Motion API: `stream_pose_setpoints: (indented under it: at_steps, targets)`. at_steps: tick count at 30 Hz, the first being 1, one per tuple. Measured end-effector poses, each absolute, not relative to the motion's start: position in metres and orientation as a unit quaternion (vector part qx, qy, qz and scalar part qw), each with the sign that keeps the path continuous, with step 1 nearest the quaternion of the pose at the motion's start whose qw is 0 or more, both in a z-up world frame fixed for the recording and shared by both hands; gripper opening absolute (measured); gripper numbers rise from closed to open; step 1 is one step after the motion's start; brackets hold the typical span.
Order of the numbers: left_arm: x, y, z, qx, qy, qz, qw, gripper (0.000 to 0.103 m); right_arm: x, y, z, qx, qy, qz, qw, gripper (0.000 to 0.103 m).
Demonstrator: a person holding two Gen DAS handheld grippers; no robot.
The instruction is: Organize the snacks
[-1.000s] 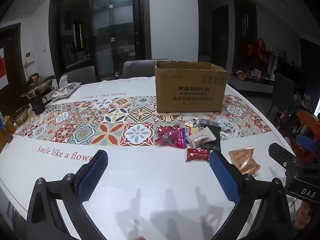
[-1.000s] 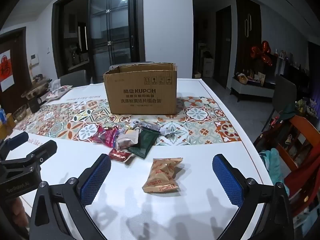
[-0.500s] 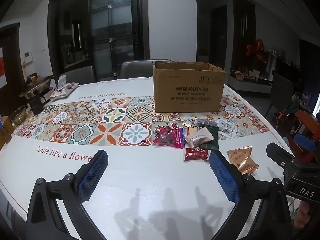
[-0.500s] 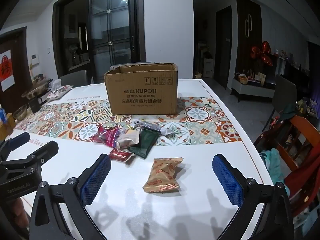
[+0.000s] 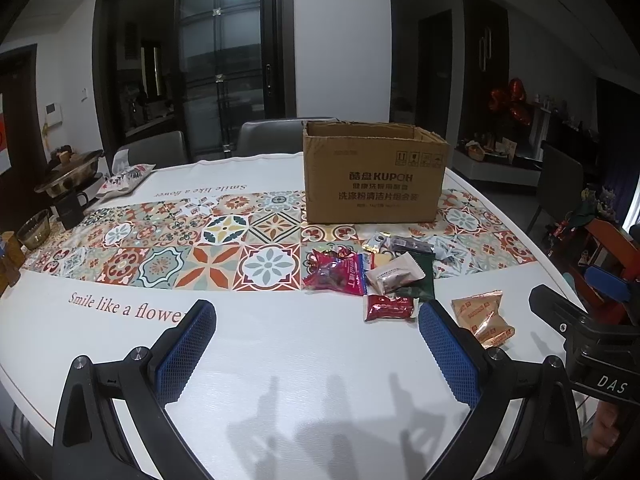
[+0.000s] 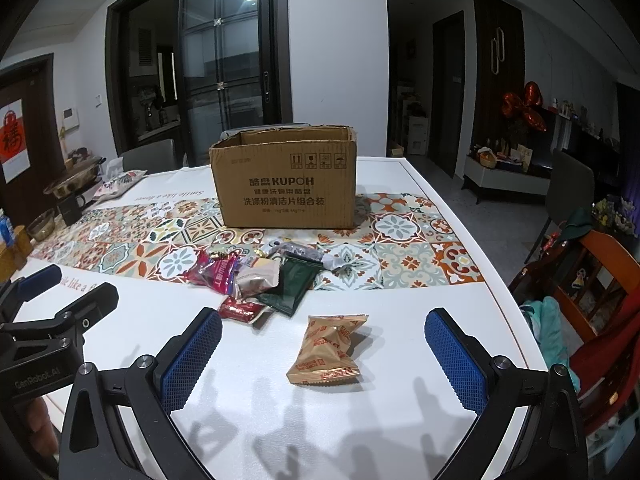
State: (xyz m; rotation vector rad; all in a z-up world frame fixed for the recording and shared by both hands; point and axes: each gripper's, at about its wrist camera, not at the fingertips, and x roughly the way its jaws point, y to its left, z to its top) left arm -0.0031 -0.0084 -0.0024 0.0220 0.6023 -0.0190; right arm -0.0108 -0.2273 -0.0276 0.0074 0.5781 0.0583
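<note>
An open cardboard box (image 5: 374, 178) stands on the tiled runner; it also shows in the right wrist view (image 6: 286, 180). A pile of snack packets (image 5: 376, 270) lies in front of it, with a pink bag (image 6: 216, 272), a dark green packet (image 6: 292, 284) and a small red packet (image 6: 242, 310). A tan packet (image 6: 328, 350) lies apart, between my right gripper's open fingers; it also shows in the left wrist view (image 5: 482, 318). My left gripper (image 5: 316, 348) is open and empty over the white cloth. My right gripper (image 6: 324, 360) is open and empty.
The white tablecloth (image 5: 280, 360) covers a large table. A pot (image 5: 68, 178), a black mug (image 5: 70, 204), a glass bowl (image 5: 36, 228) and a printed bag (image 5: 126, 178) sit at the far left. Chairs (image 5: 280, 136) stand behind the table, an orange chair (image 6: 600, 280) at right.
Both views have drifted slightly closer to the snacks. Both grippers stay open and empty.
</note>
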Motion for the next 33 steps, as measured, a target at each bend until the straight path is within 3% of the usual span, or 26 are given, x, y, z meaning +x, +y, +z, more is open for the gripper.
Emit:
stream_pose_setpoints:
  at_steps: [33]
  targets:
    - [0.0,-0.0109,-0.0054,0.01,0.299,-0.013,0.954,0.103,-0.0087,-0.2285,-0.0274,0.004,0.287,0.029,0.957,0.103]
